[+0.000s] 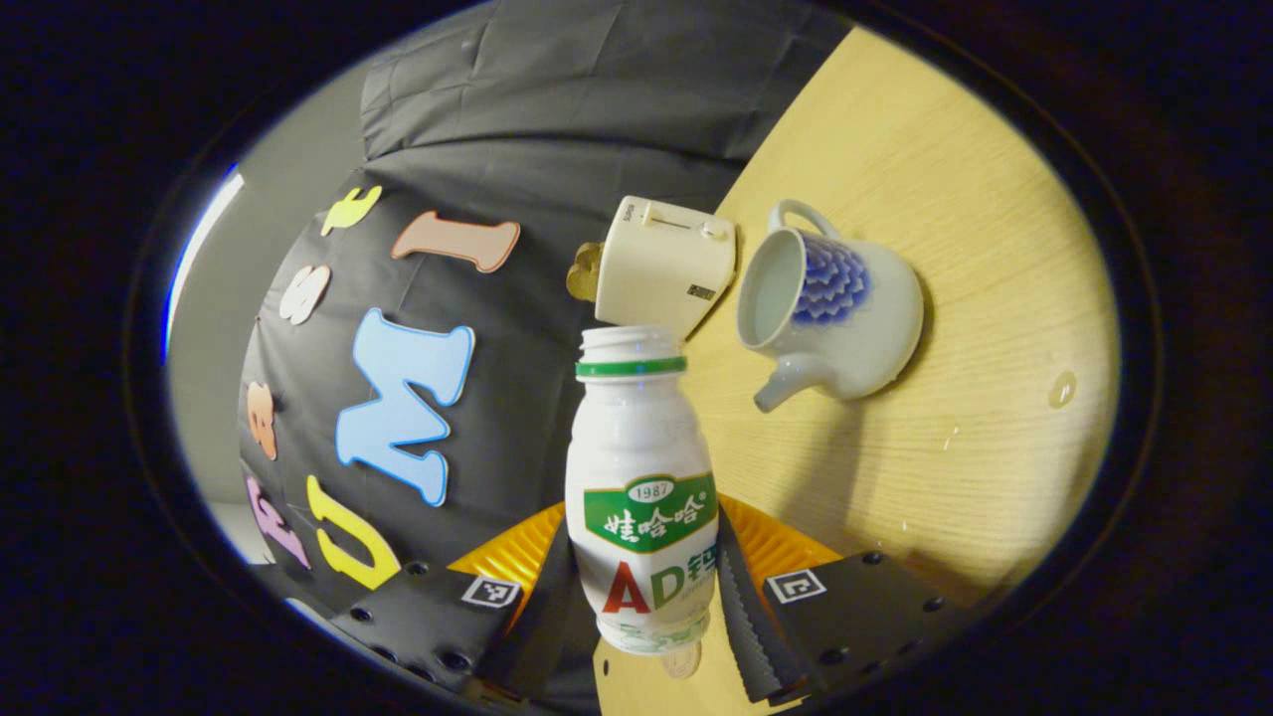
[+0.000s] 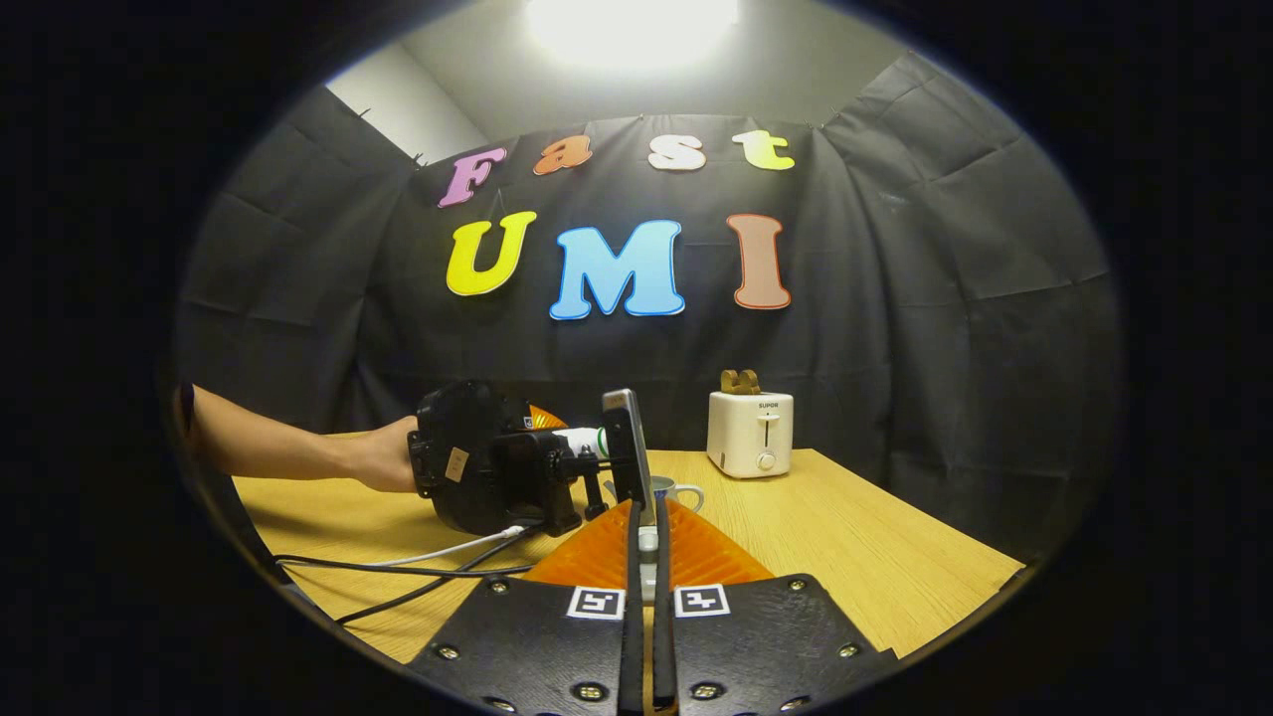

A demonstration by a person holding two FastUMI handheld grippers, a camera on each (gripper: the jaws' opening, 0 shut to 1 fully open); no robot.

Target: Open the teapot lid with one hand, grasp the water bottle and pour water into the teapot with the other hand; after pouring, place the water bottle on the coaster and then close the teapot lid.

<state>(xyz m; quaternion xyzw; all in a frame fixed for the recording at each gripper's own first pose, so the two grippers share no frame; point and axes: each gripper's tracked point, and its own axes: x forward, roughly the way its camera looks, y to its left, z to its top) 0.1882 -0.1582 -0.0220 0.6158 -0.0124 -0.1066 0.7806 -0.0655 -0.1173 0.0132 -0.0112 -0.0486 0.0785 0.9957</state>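
One water bottle point(image 1: 641, 487), uncapped, was clamped between the left gripper point(image 1: 644, 582) fingers; readable label text: "1987", "AD". One teapot point(image 1: 833, 313), lid off, interior pale, contents indiscernible, stood just beside the bottle mouth. One toaster point(image 1: 661, 264) sat behind the teapot. The right gripper point(image 2: 644, 542) fingers pinched a small pale object, unidentifiable.

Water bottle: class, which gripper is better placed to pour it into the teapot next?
Left. Its fingers grip the uncapped water bottle, with the open teapot just ahead. The right gripper holds something small, likely the lid.
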